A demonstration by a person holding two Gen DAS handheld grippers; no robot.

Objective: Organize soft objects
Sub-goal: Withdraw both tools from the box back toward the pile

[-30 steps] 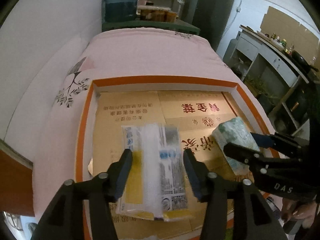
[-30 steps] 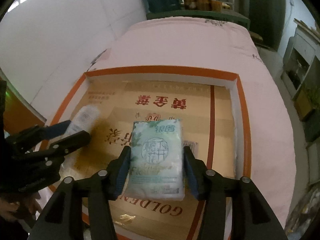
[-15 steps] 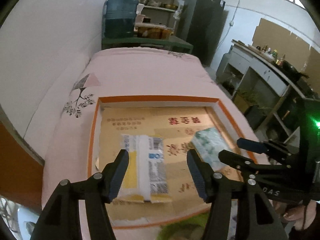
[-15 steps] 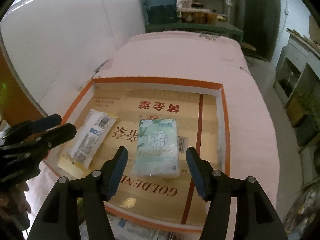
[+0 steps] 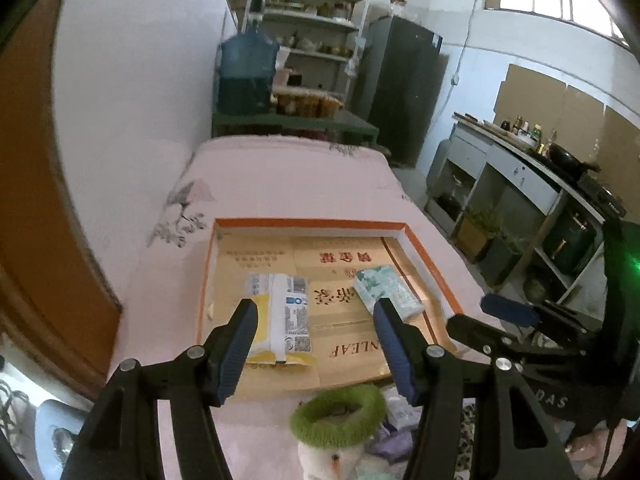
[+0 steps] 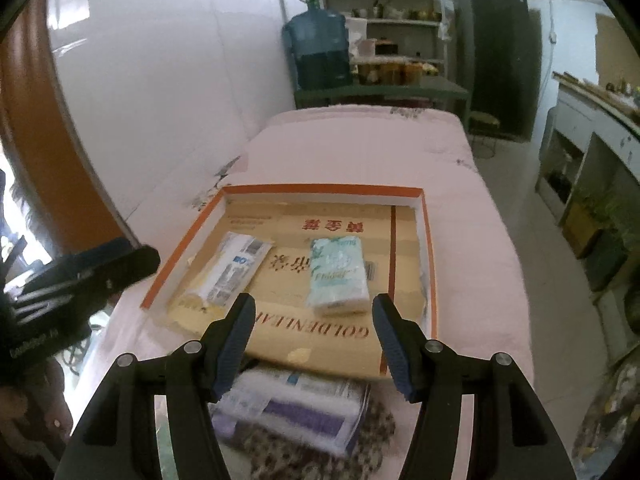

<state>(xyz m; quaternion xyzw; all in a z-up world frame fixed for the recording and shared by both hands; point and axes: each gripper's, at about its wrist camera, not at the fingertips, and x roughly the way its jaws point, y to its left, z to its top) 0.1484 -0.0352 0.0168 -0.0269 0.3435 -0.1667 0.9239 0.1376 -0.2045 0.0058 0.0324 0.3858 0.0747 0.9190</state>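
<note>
- The left gripper (image 5: 314, 344) has its blue-padded jaws spread wide with nothing between them, and the right gripper (image 6: 314, 340) is the same: wide apart, empty.
- Straight beyond the left claw lies the long yellow-and-white plastic packet with barcodes (image 5: 282, 314), flat in the shallow orange-rimmed cardboard tray (image 5: 308, 223), long axis running away from the camera.
- Beyond the right claw sits the mint-green soft tissue pack (image 6: 338, 276), also flat in that tray, well apart from the packet.
- What the next move probably turns on: the leftover pile sits below and nearer than the tray. A fuzzy green knitted ring on a white plush toy (image 5: 338, 416) is just under the left claw's right finger, so the left hand looks closer to it. A purple-and-white wrapped pack (image 6: 296, 408) on a leopard-print cloth (image 6: 320, 452) lies crosswise right under the right claw.
- Versus a second ago: both packs were framed tight between the jaws, and now both claws have let go and pulled up and back, so the pile has come into view.
</note>
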